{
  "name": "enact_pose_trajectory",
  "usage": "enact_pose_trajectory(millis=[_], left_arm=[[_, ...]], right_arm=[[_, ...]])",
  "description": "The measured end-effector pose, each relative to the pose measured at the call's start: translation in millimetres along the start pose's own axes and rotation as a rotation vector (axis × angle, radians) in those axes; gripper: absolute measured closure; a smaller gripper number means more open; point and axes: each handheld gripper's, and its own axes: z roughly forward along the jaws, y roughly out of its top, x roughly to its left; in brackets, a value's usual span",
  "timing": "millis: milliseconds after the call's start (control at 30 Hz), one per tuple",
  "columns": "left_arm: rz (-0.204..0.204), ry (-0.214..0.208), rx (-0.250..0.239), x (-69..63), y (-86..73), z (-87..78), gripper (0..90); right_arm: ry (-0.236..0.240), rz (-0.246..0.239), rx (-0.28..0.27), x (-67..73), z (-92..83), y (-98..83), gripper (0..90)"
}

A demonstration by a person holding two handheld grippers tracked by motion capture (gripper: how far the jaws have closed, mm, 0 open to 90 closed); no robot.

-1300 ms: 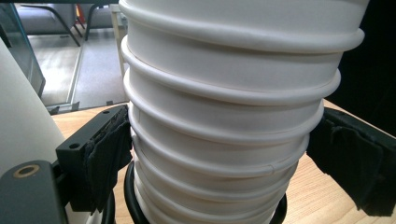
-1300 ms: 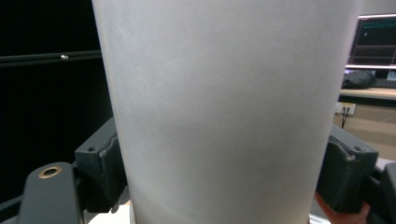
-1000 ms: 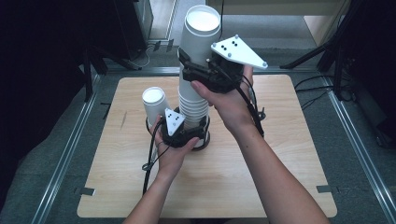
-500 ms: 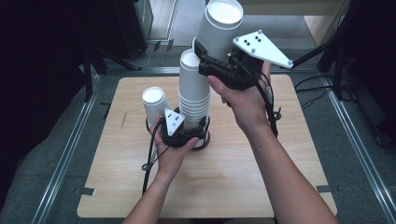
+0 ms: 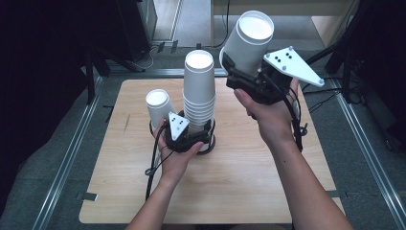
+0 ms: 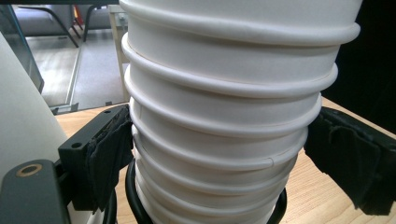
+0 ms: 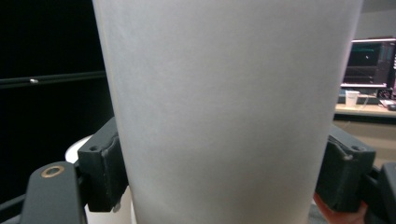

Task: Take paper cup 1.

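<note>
While the left claw (image 5: 198, 136) pinches the ribbed white cup stack (image 5: 198, 91), the right claw (image 5: 237, 72) grips a plain white cup (image 5: 249, 40).

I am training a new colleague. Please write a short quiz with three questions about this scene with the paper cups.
1. True or false: the single cup in the right gripper is held in the air, apart from the stack of cups.
2. What does the left gripper clamp? A) the stack's lower part B) the small cup
3. How many cups stand alone on the table?

Key: 1 true; 2 A; 3 one
</note>
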Motion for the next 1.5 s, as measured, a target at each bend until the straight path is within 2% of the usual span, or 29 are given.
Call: enact_pose_trajectory(millis=[133, 300, 567, 833, 1000, 1067, 1500], left_arm=[[0.0, -0.005, -0.002, 0.6, -0.8, -0.7, 8.8], [-0.002, -0.01, 0.0, 1.2, -0.9, -2.0, 9.2], [-0.005, -0.02, -0.003, 2.5, -5.8, -6.7, 12.1], [-0.008, -0.039, 0.003, 1.2, -14.1, -13.6, 8.6], [-0.027, -0.038, 0.007, 1.3, -19.5, -17.8, 6.4], [-0.033, -0.045, 0.017, 1.3, -21.5, -19.1, 2.0], [-0.057, -0.062, 0.033, -1.3, -38.8, -37.0, 0.9]], right_arm=[[-0.013, 0.0, 0.019, -6.8, -5.3, -12.2, 18.6], [-0.049, -0.028, 0.045, -13.3, -12.3, -31.3, 18.5], [-0.067, -0.034, 0.089, -22.6, -21.8, -62.1, 18.4], [-0.097, -0.058, 0.116, -28.6, -30.4, -85.1, 18.3], [-0.106, -0.076, 0.135, -29.7, -35.2, -99.1, 18.2], [-0.109, -0.077, 0.14, -29.2, -36.8, -104.8, 18.2], [-0.116, -0.088, 0.176, -28.7, -50.9, -142.0, 18.3]])
